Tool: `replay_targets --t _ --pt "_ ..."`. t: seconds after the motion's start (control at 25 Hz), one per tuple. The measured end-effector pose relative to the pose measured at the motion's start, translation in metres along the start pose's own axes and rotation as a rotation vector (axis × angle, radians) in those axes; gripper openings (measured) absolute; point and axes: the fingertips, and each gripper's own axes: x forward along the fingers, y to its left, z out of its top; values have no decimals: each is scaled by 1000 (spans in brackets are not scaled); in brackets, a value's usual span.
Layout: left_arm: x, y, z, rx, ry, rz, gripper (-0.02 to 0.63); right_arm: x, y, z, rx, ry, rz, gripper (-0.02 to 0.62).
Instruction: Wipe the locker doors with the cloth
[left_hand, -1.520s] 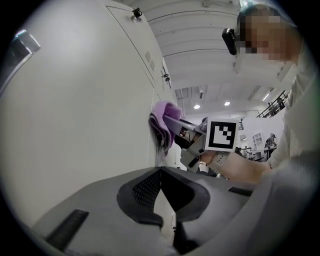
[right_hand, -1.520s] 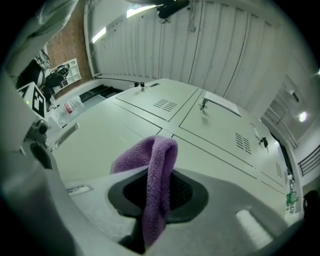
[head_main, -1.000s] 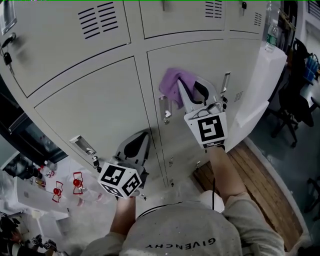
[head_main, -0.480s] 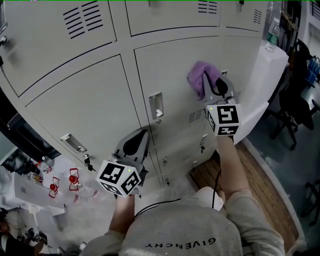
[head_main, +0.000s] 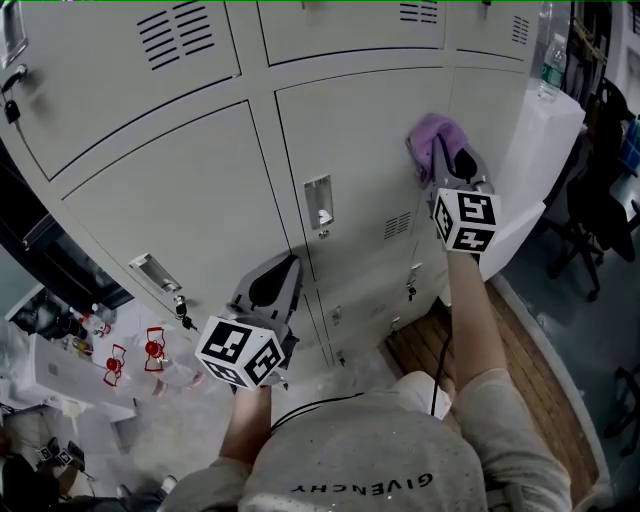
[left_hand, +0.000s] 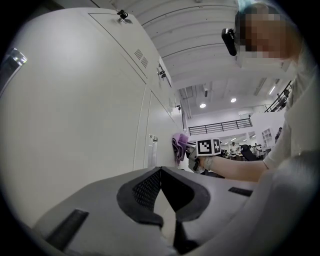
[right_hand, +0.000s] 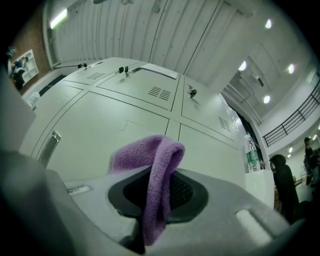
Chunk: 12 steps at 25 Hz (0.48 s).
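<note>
Grey locker doors (head_main: 170, 190) front a bright hall. The right tool (head_main: 450, 170) grips the cloth (right_hand: 155, 165), seemingly pointing doorward. The left tool (left_hand: 161, 172) is clenched, empty.

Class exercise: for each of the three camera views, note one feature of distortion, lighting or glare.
Head view: the locker doors bow into curves under soft, even light. Left gripper view: fisheye circle with black corners; the left gripper looms large. Right gripper view: ceiling lights flare white; the cloth fills the foreground.
</note>
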Motion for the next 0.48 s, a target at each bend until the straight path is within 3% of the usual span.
replay_targets --t 0.16,0.48 --pt "-14 2 0 2 13 -8 -2 -18 17 11 68 -50 2 57" --pt "-34 10 -5 -13 45 -44 -2 -61 126 30 132 -115 178 57"
